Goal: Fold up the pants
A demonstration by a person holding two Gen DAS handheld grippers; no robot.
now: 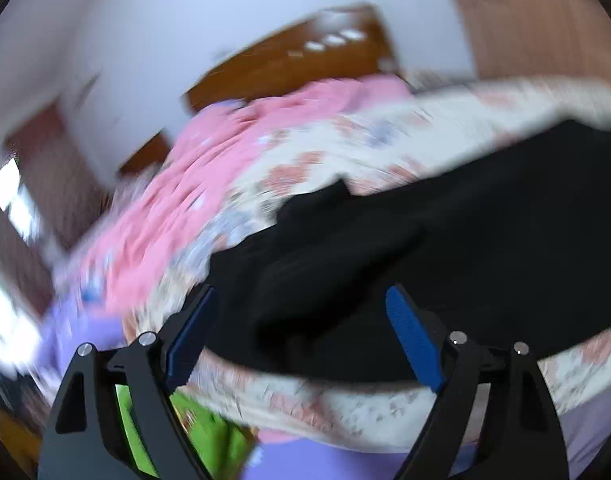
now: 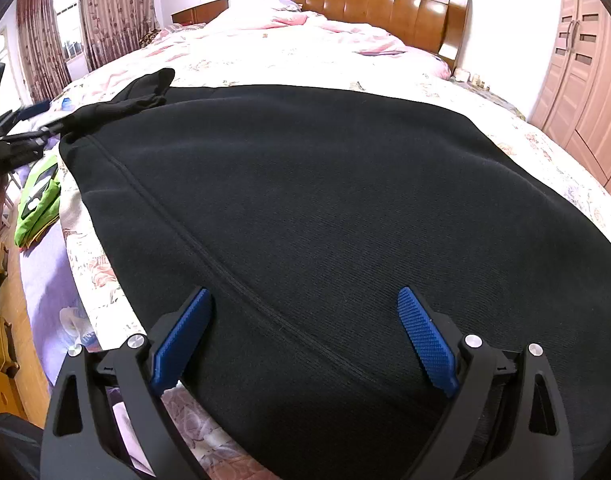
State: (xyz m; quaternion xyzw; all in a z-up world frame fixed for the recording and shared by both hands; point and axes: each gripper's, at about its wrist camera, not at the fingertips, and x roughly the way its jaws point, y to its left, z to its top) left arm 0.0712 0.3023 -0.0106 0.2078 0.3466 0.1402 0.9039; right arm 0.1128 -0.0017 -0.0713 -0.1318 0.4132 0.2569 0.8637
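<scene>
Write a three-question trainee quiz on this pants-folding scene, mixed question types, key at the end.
1. True or false: the right gripper is shut on the pants.
2. Multiple choice: the pants lie on A) a wooden floor, B) a floral bedspread, C) a chair.
3. Fill in: in the right wrist view, the bright ____ item lies left of the bed, below its edge.

Key:
1. False; its jaws are open above the cloth. The left gripper is open too.
2. B
3. green
</scene>
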